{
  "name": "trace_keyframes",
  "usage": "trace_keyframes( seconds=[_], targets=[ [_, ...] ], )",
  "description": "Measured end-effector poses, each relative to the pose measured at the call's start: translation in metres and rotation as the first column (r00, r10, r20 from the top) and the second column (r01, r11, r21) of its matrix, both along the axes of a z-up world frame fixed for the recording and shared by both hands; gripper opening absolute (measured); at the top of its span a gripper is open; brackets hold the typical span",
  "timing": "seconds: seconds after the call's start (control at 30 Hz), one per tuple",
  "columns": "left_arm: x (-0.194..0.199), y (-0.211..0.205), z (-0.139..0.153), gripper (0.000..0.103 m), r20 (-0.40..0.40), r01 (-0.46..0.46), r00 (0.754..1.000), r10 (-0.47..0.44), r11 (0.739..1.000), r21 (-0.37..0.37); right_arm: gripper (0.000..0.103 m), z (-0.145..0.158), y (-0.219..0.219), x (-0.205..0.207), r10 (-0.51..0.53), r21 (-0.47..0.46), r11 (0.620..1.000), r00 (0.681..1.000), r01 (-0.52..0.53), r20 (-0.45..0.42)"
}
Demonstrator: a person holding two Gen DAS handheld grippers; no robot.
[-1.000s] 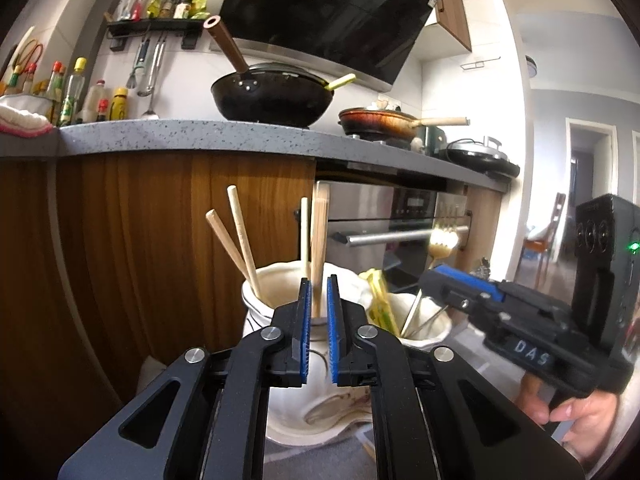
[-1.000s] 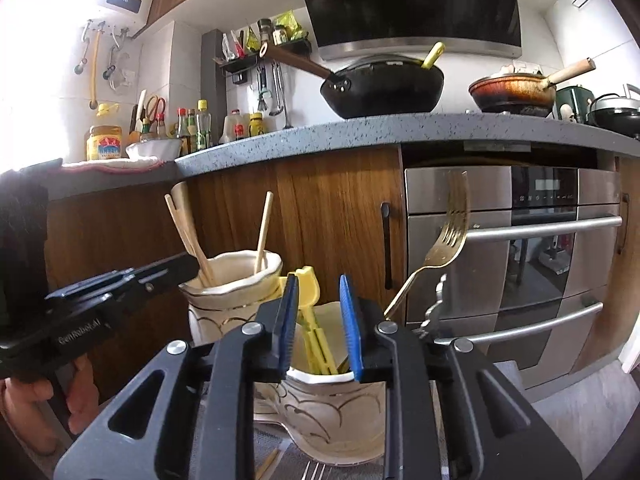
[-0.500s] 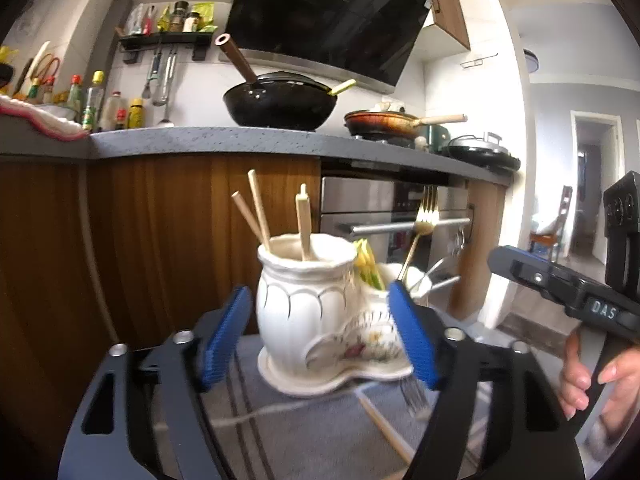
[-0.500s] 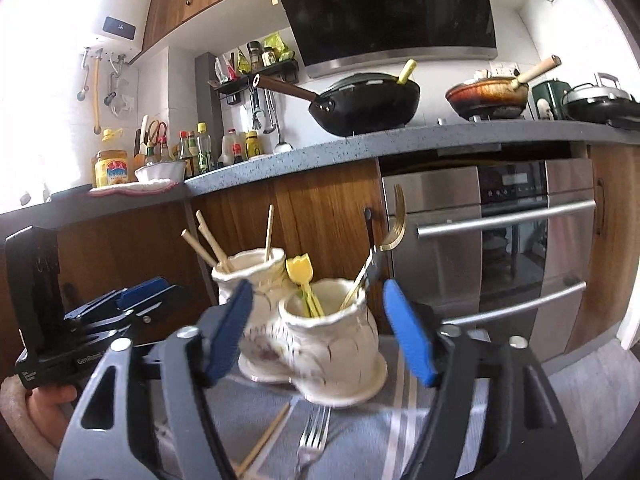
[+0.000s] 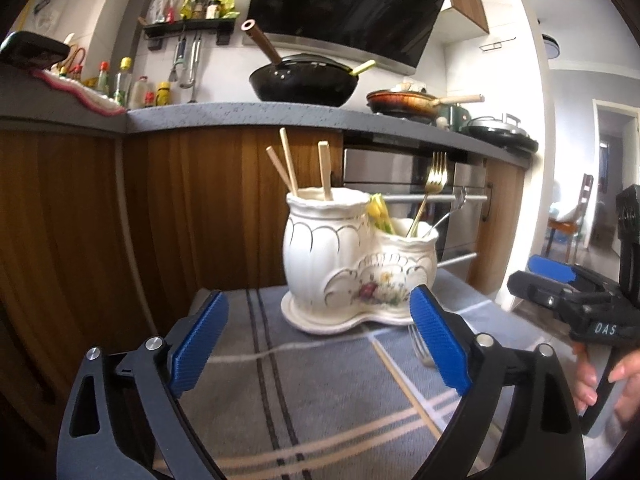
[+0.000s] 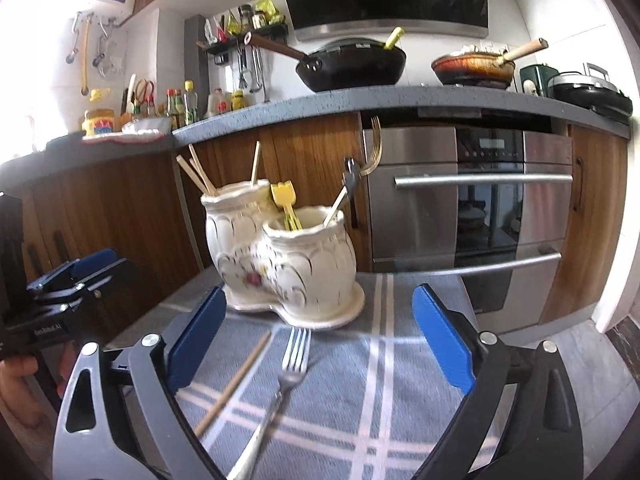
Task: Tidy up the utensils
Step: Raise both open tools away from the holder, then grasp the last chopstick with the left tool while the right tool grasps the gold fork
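A white two-cup ceramic holder (image 5: 352,264) (image 6: 280,256) stands on a grey striped cloth (image 5: 320,400). Its taller cup holds wooden chopsticks (image 5: 288,168); the lower cup holds a gold fork (image 5: 432,184), a yellow utensil (image 6: 286,204) and another utensil. A silver fork (image 6: 280,384) and one wooden chopstick (image 6: 236,380) lie on the cloth in front of the holder. My left gripper (image 5: 320,348) is open and empty, back from the holder. My right gripper (image 6: 316,344) is open and empty above the fork and chopstick.
Behind the small table are wooden cabinets (image 5: 180,208), a steel oven (image 6: 472,216) and a grey counter (image 6: 360,100) with a black wok (image 6: 352,64), pans and bottles. The cloth's edge drops off at the right of the table (image 5: 480,300).
Both grippers went from shut to wide open and drew back from the holder. A chopstick now stands in the taller cup and the gold fork in the lower cup.
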State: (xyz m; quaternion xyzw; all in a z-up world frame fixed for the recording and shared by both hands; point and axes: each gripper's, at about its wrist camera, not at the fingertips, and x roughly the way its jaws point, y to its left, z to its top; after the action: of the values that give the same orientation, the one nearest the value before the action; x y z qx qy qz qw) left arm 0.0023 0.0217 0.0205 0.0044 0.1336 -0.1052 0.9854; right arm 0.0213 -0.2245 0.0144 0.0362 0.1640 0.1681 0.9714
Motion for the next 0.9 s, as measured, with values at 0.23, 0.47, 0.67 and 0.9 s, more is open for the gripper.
trace_keyframes(
  seconds=[0.23, 0.47, 0.67, 0.9],
  targets=[
    [0.004, -0.007, -0.012, 0.093, -0.096, -0.005, 0.995, 0.009, 0.999, 0.041, 0.096, -0.017, 0.005, 0.006, -0.017, -0.072, 0.997, 0.995, 0.01, -0.1],
    [0.01, -0.01, -0.022, 0.094, -0.167, -0.001, 0.986, 0.009, 0.999, 0.05, 0.097, -0.036, 0.015, 0.018, 0.009, -0.113, 0.993, 0.972, -0.037, -0.236],
    [0.015, -0.012, -0.028, 0.094, -0.199, 0.01, 0.98, 0.002, 0.998, 0.063, 0.097, -0.043, 0.03, 0.021, 0.023, -0.165, 0.984, 0.957, -0.074, -0.289],
    [0.023, -0.012, -0.033, 0.094, -0.246, 0.013, 0.969, 0.003, 0.998, 0.062, 0.063, -0.051, 0.048, 0.027, 0.073, -0.19, 0.97, 0.923, -0.154, -0.377]
  ],
)
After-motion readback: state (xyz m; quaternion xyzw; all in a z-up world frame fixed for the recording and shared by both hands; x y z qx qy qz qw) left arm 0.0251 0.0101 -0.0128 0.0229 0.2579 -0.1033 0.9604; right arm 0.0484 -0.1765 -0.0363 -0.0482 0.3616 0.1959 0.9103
